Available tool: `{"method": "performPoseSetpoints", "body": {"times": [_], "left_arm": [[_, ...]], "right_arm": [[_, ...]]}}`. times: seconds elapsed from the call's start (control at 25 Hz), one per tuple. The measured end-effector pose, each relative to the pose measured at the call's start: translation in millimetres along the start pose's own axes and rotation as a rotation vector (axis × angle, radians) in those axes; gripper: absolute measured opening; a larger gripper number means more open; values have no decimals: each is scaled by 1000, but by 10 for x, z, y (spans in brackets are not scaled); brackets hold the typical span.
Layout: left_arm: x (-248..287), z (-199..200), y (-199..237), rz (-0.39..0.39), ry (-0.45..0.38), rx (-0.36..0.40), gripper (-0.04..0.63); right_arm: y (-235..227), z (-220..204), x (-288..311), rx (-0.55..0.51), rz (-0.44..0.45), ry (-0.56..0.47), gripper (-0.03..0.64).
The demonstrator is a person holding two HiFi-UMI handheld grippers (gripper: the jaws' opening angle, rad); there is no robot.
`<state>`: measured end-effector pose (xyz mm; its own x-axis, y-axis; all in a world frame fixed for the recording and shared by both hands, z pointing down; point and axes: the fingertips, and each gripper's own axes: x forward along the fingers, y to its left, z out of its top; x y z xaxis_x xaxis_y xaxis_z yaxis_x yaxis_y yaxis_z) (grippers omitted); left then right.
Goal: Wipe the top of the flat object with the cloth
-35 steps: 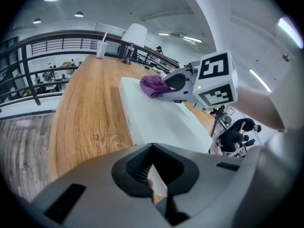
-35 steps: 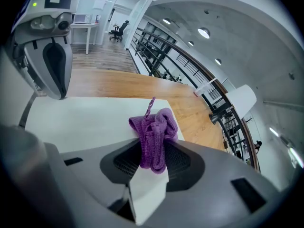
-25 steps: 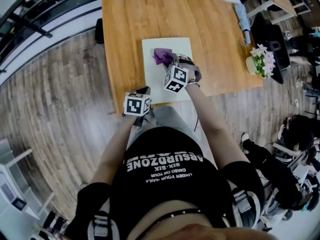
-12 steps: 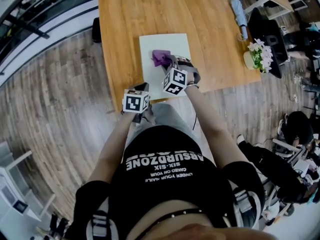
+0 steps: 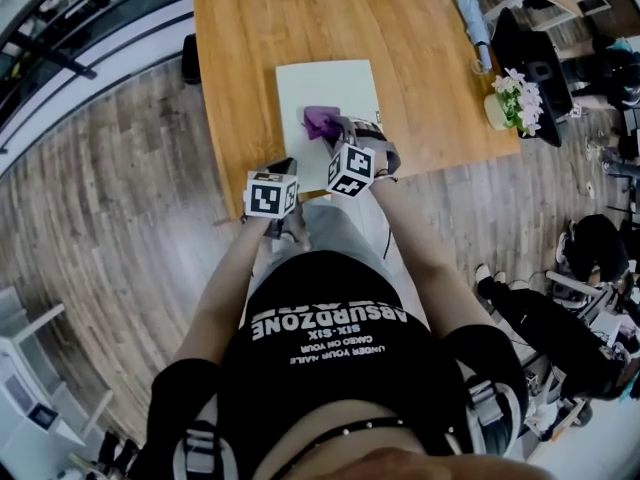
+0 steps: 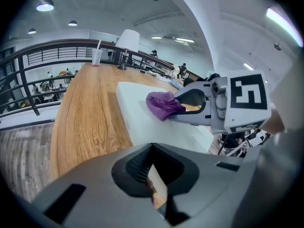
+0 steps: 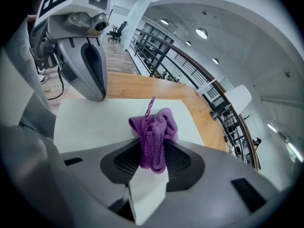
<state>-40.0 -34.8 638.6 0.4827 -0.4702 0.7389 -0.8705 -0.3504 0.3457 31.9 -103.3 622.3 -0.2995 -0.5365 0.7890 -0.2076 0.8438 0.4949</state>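
My right gripper [image 7: 151, 167] is clenched on the bunched purple cloth [image 7: 154, 132] and holds it down on the near half of the pale flat board [image 5: 320, 83]. My left gripper [image 6: 153, 175], jaws together with nothing between them, hangs by the board's near left corner at the table edge. A pot [image 5: 496, 118] of white and pink flowers stands near the right edge of the wooden table [image 5: 250, 48] and a cup with a straw [image 6: 97, 57] stands at its far end beside a white-shaded lamp [image 6: 128, 39], with grey plank flooring [image 5: 100, 218] and a dark railing [image 6: 47, 51] around.
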Motion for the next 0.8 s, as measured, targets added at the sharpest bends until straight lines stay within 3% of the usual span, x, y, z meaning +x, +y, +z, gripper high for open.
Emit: {"method": "performPoseSetpoints", "body": {"times": [0.48,0.8], "left_arm": [[-4,-41,-8,25,-24,18,15],[-16,-20,-7,-14,-26,-98,15]], "right_arm": [[381,-69,-248,9,5,-6,143],[652,-128,-474,10,22,-21,143]]}}
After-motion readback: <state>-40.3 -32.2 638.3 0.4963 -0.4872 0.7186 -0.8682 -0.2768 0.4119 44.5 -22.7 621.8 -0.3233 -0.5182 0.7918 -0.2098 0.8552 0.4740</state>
